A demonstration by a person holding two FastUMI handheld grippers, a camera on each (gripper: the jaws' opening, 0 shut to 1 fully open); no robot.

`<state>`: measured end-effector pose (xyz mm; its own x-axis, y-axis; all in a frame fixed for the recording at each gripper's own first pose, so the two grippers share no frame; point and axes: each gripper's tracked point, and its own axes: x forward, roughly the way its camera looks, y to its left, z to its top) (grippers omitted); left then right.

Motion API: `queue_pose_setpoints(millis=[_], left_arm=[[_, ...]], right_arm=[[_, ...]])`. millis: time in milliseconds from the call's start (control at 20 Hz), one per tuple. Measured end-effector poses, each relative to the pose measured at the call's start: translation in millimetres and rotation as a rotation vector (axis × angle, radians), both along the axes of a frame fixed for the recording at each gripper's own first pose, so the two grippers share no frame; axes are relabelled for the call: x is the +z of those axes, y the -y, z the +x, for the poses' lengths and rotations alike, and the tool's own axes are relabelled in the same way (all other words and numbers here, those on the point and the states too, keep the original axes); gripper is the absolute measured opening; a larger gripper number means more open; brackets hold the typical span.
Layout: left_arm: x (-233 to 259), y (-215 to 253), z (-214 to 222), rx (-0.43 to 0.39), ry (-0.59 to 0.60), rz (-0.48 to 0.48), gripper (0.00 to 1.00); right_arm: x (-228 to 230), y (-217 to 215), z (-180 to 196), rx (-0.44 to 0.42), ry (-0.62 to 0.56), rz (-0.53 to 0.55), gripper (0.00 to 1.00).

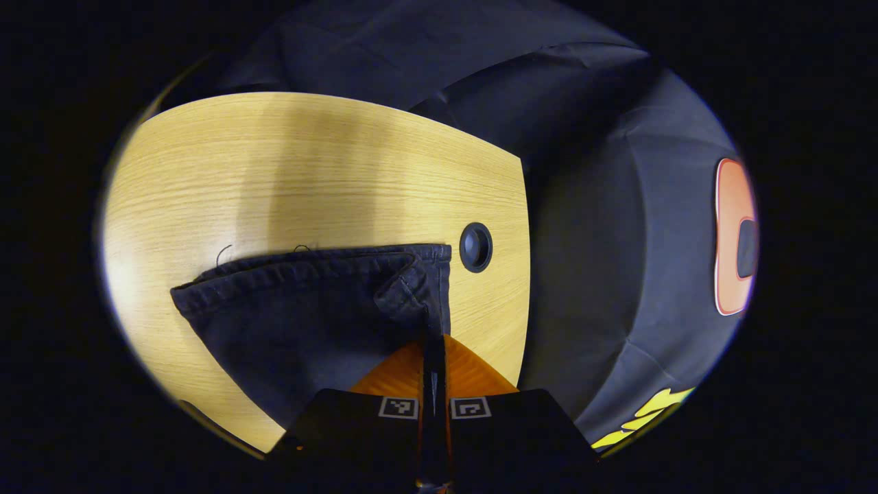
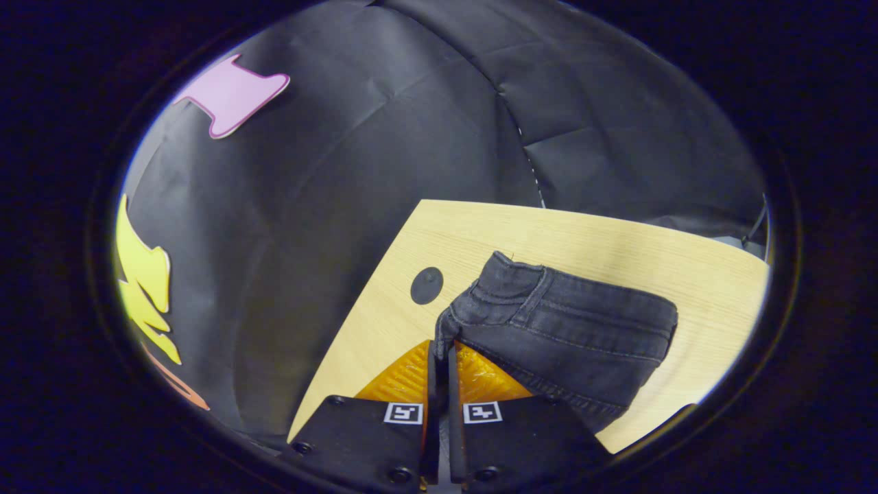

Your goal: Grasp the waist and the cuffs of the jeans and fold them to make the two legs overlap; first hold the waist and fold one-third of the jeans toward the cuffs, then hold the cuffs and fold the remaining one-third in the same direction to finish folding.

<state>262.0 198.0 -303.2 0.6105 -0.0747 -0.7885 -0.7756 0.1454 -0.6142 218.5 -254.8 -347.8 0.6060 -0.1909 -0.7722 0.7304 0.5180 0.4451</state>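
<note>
We cannot see where the jeans [image 1: 309, 309] end in the left gripper view — the left gripper [image 1: 433, 357] covers their near part. In the right gripper view, the right gripper [image 2: 442, 357] hides the pinched fabric edge.

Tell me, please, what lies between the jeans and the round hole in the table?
Nothing: in the left gripper view only bare wood of the table separates the jeans from the round hole.

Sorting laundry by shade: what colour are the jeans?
Dark blue-black denim jeans, clearest in the right gripper view.

No readable text; only square coded markers [image 1: 398, 407] on the grippers.
</note>
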Motion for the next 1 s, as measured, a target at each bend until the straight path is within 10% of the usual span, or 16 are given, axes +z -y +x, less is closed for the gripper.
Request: queue_pose_setpoints(millis=[100, 150, 300, 600, 1000], left_arm=[[-3, -2, 1, -0.004, 0.006, 0.020, 0.04], [-1, -6, -2, -0.013, 0.004, 0.054, 0.05], [23, -11, 2, -0.083, 0.065, 0.130, 1.00], [135, 0, -7, -0.241, 0.305, 0.279, 0.98], [233, 25, -94, -0.359, 0.478, 0.577, 0.98]], right_arm=[[-6, -7, 4, 0.020, 0.008, 0.029, 0.06], [-11, -17, 6, 0.043, -0.001, 0.056, 0.29], [0, -28, 1, 0.127, -0.009, 0.023, 0.98], [75, -29, -6, 0.244, 0.093, -0.115, 0.98], [33, 43, -97, 0.060, -0.083, -0.004, 0.98]])
